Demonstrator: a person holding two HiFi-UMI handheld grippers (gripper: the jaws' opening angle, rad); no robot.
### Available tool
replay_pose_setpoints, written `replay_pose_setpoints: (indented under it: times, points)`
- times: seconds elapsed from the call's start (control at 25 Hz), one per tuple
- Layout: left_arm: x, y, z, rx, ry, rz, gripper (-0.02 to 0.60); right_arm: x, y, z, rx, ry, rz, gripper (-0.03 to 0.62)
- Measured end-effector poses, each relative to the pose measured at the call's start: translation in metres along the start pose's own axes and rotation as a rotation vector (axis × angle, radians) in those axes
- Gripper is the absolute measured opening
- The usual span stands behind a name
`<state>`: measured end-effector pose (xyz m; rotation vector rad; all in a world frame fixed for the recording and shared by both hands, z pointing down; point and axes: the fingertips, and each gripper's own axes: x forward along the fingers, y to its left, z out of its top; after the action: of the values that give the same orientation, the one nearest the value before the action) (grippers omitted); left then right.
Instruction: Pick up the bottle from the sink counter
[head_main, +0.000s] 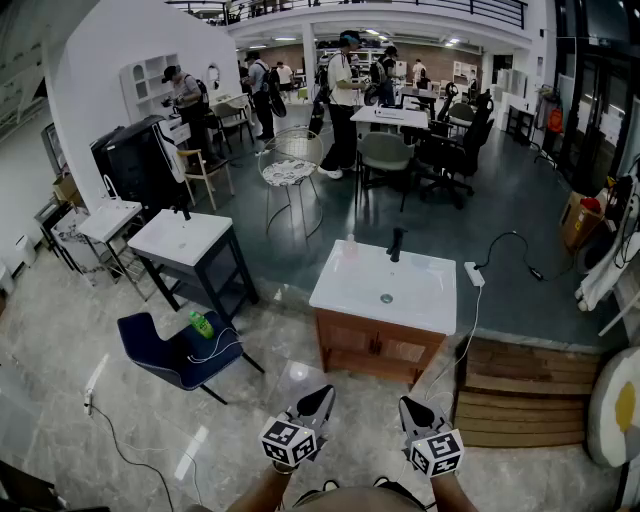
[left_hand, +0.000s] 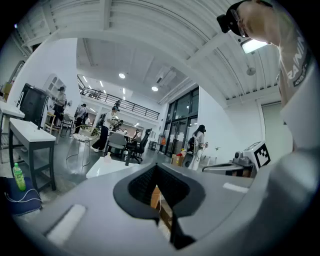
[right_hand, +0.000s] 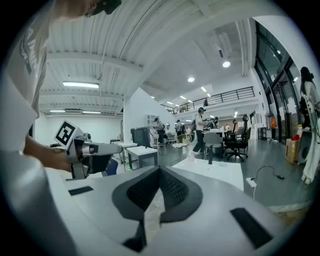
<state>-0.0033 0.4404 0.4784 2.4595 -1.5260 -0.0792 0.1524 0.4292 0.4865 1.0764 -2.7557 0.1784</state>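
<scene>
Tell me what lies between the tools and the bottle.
In the head view: bare tiled floor, then the sink counter, its wooden front and white basin; the bottle stands at its far edge.

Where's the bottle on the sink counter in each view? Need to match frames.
Head view: bottle at the sink counter's far left corner, picture centre.
Left gripper view: bottle small, left of centre.
Right gripper view: bottle small, right of centre.
Shared landmark: black faucet, just right of the bottle everywhere.
</scene>
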Motion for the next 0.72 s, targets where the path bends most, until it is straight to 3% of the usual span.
replay_pose_setpoints:
  times: [0.2, 0.44, 0.72]
  points:
    - [0.035, 0.001, 0.013, 0.014, -0.032, 0.035, -0.014, 0.005, -0.04, 0.019, -0.048, -0.055, -0.002, 0.007]
    - [0.07, -0.014, 0.027, 0.07, -0.044, 0.044, -0.014, -0.006, -0.086, 0.022, -0.029, -0.086, -0.023, 0.007]
    - [0.096, -0.018, 0.031, 0.076, -0.021, 0.111, -0.014, 0.012, -0.123, 0.022, -0.02, -0.061, 0.04, 0.008]
